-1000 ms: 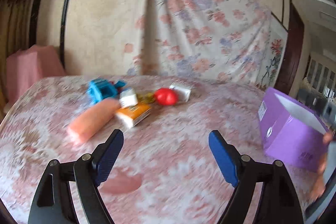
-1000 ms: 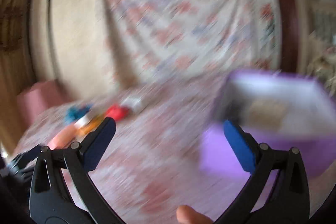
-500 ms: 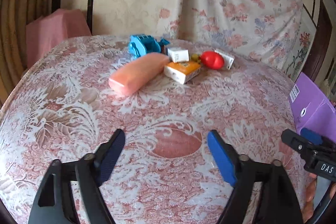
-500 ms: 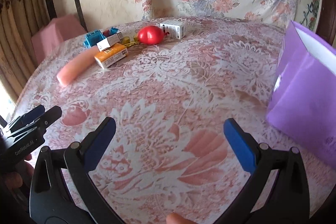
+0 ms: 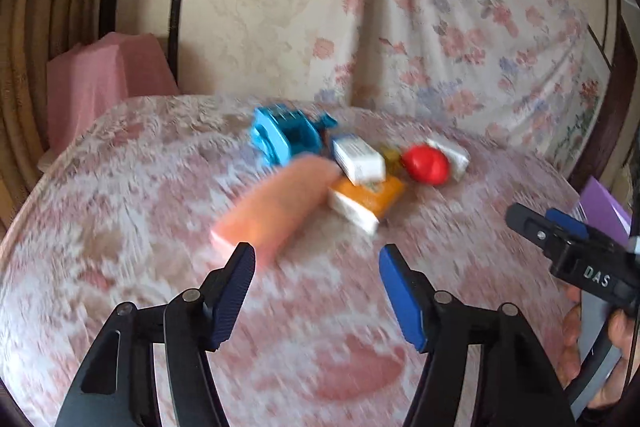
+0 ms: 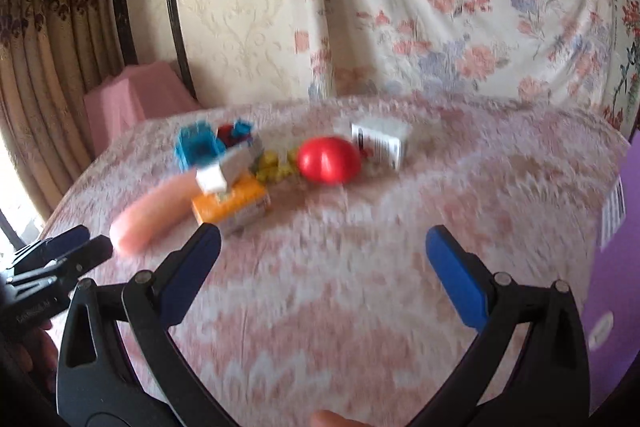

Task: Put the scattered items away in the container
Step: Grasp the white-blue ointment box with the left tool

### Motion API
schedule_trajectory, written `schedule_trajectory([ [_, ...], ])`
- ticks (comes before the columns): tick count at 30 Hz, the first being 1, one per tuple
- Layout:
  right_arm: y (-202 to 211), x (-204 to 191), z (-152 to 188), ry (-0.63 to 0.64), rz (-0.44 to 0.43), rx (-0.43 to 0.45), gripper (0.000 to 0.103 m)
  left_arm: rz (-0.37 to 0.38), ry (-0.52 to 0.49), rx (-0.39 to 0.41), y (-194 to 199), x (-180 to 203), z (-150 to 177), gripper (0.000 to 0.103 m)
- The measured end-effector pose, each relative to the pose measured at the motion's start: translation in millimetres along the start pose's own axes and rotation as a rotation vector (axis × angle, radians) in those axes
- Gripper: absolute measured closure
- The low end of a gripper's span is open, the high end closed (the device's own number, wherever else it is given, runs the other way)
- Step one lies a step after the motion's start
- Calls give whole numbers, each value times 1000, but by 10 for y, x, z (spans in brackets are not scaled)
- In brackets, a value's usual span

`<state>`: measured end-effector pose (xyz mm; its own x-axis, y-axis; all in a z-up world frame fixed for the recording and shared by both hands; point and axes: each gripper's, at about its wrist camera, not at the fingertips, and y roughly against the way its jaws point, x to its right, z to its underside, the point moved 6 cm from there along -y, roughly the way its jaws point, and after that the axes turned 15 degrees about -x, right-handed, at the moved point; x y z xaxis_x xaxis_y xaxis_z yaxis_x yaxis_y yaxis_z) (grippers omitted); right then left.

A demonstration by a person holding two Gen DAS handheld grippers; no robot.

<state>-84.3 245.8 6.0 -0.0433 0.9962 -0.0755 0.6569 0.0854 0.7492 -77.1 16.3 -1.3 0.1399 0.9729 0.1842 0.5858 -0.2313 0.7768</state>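
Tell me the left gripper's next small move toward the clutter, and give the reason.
Probably ease the left gripper forward and slightly left to straddle the long pink item. Its jaws are open and empty, and that item is the nearest of the pile, just beyond the left fingertip. The purple box waits at the right.

We're in a home: a round table (image 6: 400, 267) under a pink lace-patterned cloth, gold pleated curtains (image 6: 44, 67) by the window, embossed cream wallpaper (image 6: 240, 7), and a floral sheet (image 5: 460, 19) draped behind.
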Motion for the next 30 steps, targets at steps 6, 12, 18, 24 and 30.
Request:
schedule_trajectory([
  [6,-252,58,-242,-33,20,54,1,43,-44,44,-146,80,-317,38],
  [12,-436,302,-263,-137,40,58,1,123,-68,39,-436,383,-534,38],
  [18,-447,409,-235,-191,29,50,1,167,-37,-24,-827,556,-666,42],
  [24,-460,367,-252,-172,33,37,1,179,-16,-59,-1027,570,-717,42],
  [30,-493,362,-255,-169,29,26,1,156,12,-90,-1191,502,-750,64],
])
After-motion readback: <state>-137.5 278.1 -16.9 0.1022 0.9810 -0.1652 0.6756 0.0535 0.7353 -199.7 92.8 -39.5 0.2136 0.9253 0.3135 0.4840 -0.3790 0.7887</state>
